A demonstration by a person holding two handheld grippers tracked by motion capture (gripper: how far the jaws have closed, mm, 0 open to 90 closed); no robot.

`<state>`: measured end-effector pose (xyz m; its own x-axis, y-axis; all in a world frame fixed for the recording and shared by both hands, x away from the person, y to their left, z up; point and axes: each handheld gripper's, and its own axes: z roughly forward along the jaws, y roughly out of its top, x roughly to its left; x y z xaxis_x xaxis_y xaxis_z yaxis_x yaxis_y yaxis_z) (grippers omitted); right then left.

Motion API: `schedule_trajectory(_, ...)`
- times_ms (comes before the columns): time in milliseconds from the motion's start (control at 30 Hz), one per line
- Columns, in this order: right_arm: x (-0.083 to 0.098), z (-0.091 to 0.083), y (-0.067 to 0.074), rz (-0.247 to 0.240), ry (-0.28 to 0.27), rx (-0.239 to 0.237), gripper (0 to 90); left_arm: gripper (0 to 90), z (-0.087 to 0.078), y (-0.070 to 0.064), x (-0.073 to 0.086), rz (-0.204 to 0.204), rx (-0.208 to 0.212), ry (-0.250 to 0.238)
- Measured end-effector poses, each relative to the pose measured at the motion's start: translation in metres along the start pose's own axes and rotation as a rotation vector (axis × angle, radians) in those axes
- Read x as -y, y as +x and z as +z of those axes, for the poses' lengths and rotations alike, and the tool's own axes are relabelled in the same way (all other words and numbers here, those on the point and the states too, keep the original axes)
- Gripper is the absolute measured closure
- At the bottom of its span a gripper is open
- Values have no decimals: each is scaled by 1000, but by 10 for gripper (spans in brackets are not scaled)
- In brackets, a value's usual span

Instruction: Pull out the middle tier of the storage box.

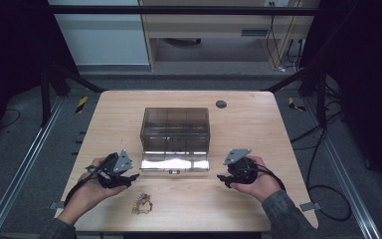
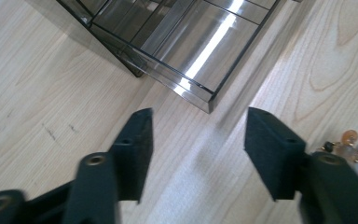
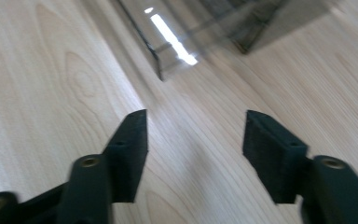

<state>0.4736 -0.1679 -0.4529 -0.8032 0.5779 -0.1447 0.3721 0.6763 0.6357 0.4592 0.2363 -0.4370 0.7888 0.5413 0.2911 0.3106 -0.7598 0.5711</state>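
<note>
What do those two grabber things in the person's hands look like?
Both are black. The left gripper and right gripper each carry a grey three-cornered plate on top and trail a black cable. Their jaws end in flat, black, foam-like pads. The person wears dark grey sleeves.

No writing, brand, number or sign can be read in any of the three views. The smoky clear box (image 1: 175, 134) at the middle of the desk (image 1: 248, 199) carries a small pale tag (image 1: 174, 172) on its front edge, at 6 o'clock from the box's centre, but it is too small to make out. Yellow-and-black striped tape (image 1: 81, 103) lies on the floor at 10 o'clock from the box; it bears no letters.
</note>
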Motion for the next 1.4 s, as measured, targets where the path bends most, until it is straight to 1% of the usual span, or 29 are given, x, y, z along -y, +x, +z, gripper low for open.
schedule_trajectory(33, 5, -2, -1, 15, -16, 11, 339, 362, -2, -2, 0, -6, -5, -2)
schedule_trajectory(133, 19, -7, -2, 79, -59, 60, 250, 281, -6, -10, -2, -23, 2, 18)
schedule_trajectory(167, 24, -8, -1, 105, -79, 73, 225, 261, -9, -13, -3, -25, 6, 38)
schedule_trajectory(200, 30, -9, -2, 131, -108, 91, 210, 235, -10, -15, -4, -26, 9, 43)
schedule_trajectory(267, 40, -10, -3, 170, -152, 120, 185, 220, -14, -21, -4, -28, 14, 51)
schedule_trajectory(300, 47, -9, -6, 200, -172, 137, 175, 207, -15, -23, -4, -26, 13, 53)
schedule_trajectory(333, 50, -8, -7, 215, -165, 143, 166, 206, -17, -26, -5, -17, 18, 58)
schedule_trajectory(367, 52, -8, -10, 219, -146, 148, 145, 209, -18, -29, -6, -12, 22, 61)
schedule_trajectory(400, 54, -8, -12, 220, -145, 154, 134, 205, -19, -32, -6, -13, 27, 68)
schedule_trajectory(433, 56, -11, -15, 226, -153, 165, 133, 198, -20, -36, -7, -16, 35, 79)
schedule_trajectory(467, 58, -12, -18, 244, -164, 180, 129, 191, -20, -40, -8, -19, 49, 85)
schedule_trajectory(500, 60, -13, -20, 253, -169, 191, 122, 186, -21, -43, -8, -19, 52, 85)
schedule_trajectory(600, 67, -11, -24, 257, -156, 213, 124, 192, -21, -52, -10, -6, 63, 104)
schedule_trajectory(667, 70, -9, -26, 274, -144, 219, 123, 195, -20, -56, -12, 4, 79, 114)
schedule_trajectory(733, 72, -8, -26, 282, -134, 219, 126, 194, -19, -59, -12, 0, 95, 121)
schedule_trajectory(767, 73, -7, -26, 281, -132, 221, 127, 189, -18, -60, -11, -2, 105, 124)
schedule_trajectory(833, 74, -6, -26, 286, -127, 226, 129, 180, -16, -61, -10, -9, 108, 130)
schedule_trajectory(900, 74, -5, -27, 288, -119, 232, 129, 168, -14, -62, -8, -4, 108, 139)
schedule_trajectory(933, 74, -4, -27, 292, -113, 233, 131, 166, -13, -62, -7, -4, 110, 134)
schedule_trajectory(1033, 76, -2, -26, 292, -110, 234, 135, 153, -10, -63, -5, 0, 129, 156)
schedule_trajectory(1067, 76, -2, -26, 295, -109, 231, 135, 158, -8, -64, -4, -1, 131, 162)
schedule_trajectory(1133, 76, -1, -26, 296, -106, 230, 136, 182, -3, -65, -2, -5, 155, 176)
schedule_trajectory(1167, 76, -1, -25, 294, -107, 232, 136, 203, -1, -66, -1, 0, 168, 183)
schedule_trajectory(1267, 76, -1, -25, 293, -102, 230, 137, 224, 4, -69, -1, 4, 190, 194)
schedule_trajectory(1400, 76, 0, -24, 290, -98, 225, 138, 223, 8, -69, -1, 13, 197, 216)
